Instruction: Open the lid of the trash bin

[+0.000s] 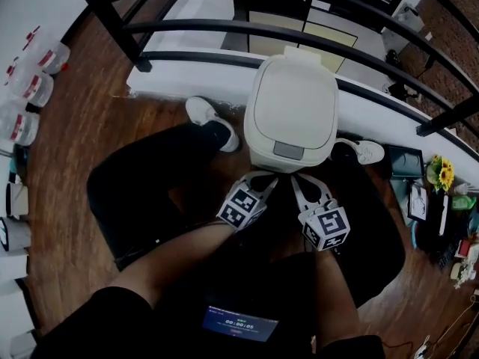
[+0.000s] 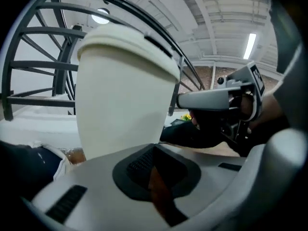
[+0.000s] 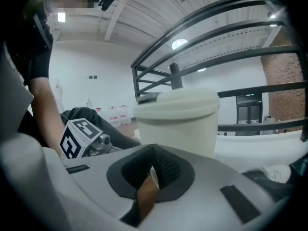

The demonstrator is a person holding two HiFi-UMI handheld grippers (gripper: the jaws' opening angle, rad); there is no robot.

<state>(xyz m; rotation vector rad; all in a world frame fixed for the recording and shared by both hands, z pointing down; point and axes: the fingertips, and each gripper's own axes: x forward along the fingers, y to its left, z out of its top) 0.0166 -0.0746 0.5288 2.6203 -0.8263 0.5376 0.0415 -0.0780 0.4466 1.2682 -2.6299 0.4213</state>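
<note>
A brown wooden floor (image 1: 90, 126) runs up to a black metal railing (image 1: 224, 28), and the person sits on it with black-trousered legs spread, a white sneaker (image 1: 212, 122) on one side. This puts the cream plastic trash bin (image 1: 258, 137) between the feet, close and square to both arms. It stands upright just in front of the railing's white base. Its rounded cream lid (image 1: 290, 99) lies flat and closed, so the opening is judged not yet begun.

The left gripper (image 1: 263, 179) and the right gripper (image 1: 301, 184) hang side by side just short of the bin's front, both aimed at it. Each one's own view shows its dark pads pressed together with nothing between them. Closed jaws make a blunt tip, likely meant for pushing.

Smallest is the grey rectangular press panel (image 1: 289, 150) at the lid's front edge, directly ahead of both tips and the probable target.
</note>
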